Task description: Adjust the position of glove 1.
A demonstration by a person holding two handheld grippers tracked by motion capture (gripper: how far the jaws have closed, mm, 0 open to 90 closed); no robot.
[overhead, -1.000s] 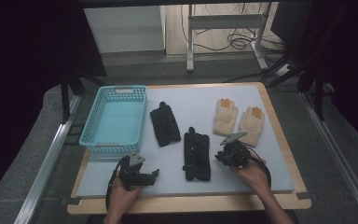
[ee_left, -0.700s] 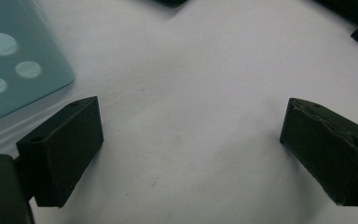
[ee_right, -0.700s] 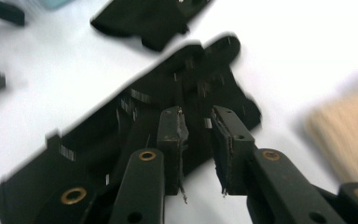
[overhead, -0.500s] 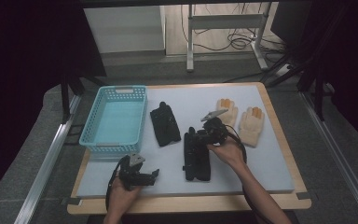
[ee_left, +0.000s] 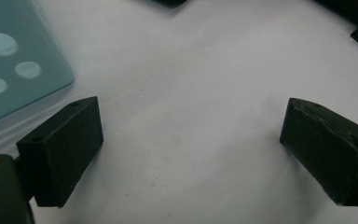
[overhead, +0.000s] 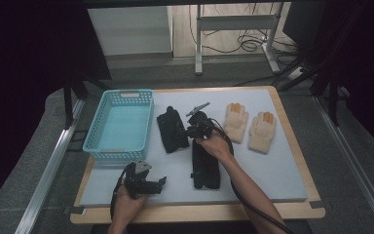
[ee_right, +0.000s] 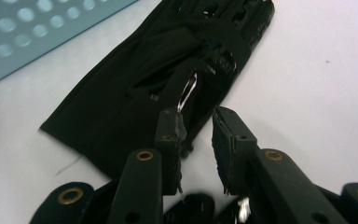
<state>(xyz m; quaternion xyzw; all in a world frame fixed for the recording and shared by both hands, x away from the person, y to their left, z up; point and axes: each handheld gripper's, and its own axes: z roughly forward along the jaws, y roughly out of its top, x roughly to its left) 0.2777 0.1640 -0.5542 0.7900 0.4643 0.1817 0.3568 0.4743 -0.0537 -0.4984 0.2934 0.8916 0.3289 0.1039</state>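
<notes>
From above, my right claw (overhead: 194, 127) sits over the far black glove (overhead: 171, 129) near the tabletop's (overhead: 272, 168) middle, just right of the blue basket (overhead: 119, 126) by the left edge. My right claw's own view adds that its jaws have just been closing, stand narrowly apart and grasp nothing, the glove (ee_right: 168, 79) just beyond them. My left claw (ee_left: 191, 154) gapes released over bare tabletop near the front edge. No writing reads

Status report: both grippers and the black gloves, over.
Left gripper open, idle. Right gripper narrowly open, closing, at the far black glove. Near black glove untouched. Nothing blocking.
</notes>
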